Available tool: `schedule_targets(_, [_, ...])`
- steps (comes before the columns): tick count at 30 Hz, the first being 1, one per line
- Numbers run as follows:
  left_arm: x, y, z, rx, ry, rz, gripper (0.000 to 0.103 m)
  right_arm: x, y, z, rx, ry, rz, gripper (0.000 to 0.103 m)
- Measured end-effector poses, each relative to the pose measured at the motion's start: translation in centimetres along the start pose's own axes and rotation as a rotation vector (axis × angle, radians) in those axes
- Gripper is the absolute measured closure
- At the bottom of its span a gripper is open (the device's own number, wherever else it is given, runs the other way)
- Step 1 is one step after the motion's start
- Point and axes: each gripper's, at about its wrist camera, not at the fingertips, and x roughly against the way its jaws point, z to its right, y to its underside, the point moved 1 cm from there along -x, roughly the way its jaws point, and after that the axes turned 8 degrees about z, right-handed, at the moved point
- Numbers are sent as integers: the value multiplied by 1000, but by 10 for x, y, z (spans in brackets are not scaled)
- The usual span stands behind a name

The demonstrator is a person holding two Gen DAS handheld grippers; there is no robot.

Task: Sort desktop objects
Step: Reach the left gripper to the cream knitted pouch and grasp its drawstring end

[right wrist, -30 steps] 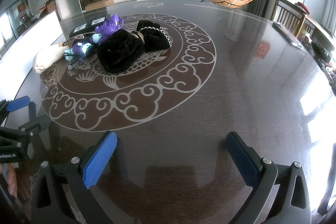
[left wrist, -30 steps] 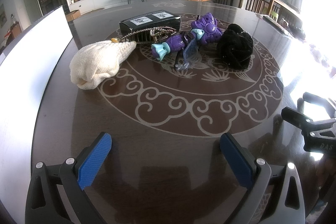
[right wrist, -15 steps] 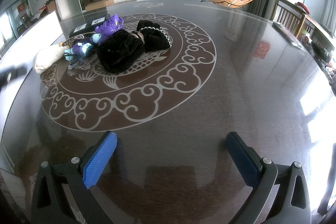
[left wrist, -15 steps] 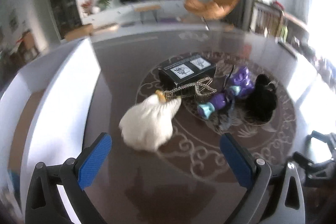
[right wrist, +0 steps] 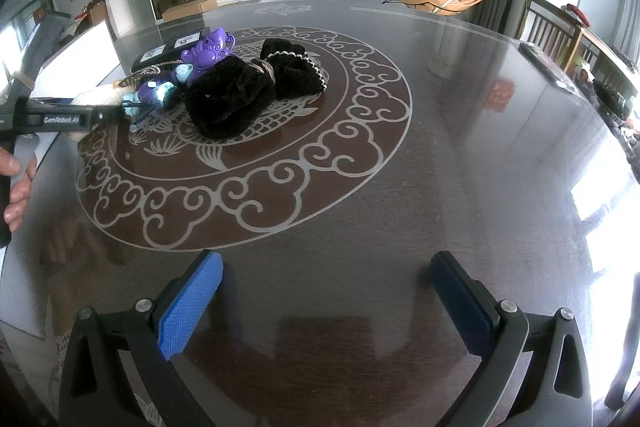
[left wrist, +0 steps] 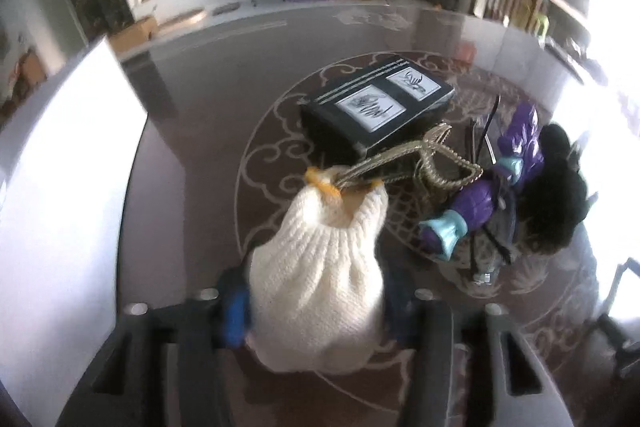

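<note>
Cream knitted pouch (left wrist: 320,267) sits squeezed between the just-closing left gripper (left wrist: 316,311); wide dark bench (right wrist: 460,167) lies bare before the open right gripper (right wrist: 324,299).

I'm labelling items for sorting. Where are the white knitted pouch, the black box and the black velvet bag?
white knitted pouch (left wrist: 320,275), left wrist view, middle of its knitted body.
black box (left wrist: 380,107), left wrist view, top face between the two labels.
black velvet bag (right wrist: 228,99), right wrist view, its bulging body.
</note>
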Motion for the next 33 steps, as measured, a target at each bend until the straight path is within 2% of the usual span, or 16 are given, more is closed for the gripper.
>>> schedule_targets(3, [14,20,2,50,-12,16,54,0,0,-1,0,0,0,0])
schedule_targets(7, [41,55,11,51,-30,43,54,1,0,-1,0,1,0,0])
schedule_targets(13, [70,94,28,24,18,80,52,1,0,-1,0,1,0,0])
schedule_targets(16, [68,96,29,9,10,83,43,0,0,0,0,1,0,0])
schedule_targets(18, [68,99,30,7,10,81,30,0,0,0,0,1,0,0])
schedule_targets(21, [62,94,32,-4,9,83,17,1,1,-1,0,1,0,0])
schedule_targets(25, [57,92,29,6,8,76,10,1,1,-1,0,1,0,0])
schedule_targets(26, [56,92,29,6,6,66,3,1,0,0,0,0,0,0])
schedule_targets(27, [55,91,29,9,4,59,1,1,1,-1,0,0,0,0])
schedule_targets(33, [56,92,30,9,5,58,0,1,0,0,0,0,0,0])
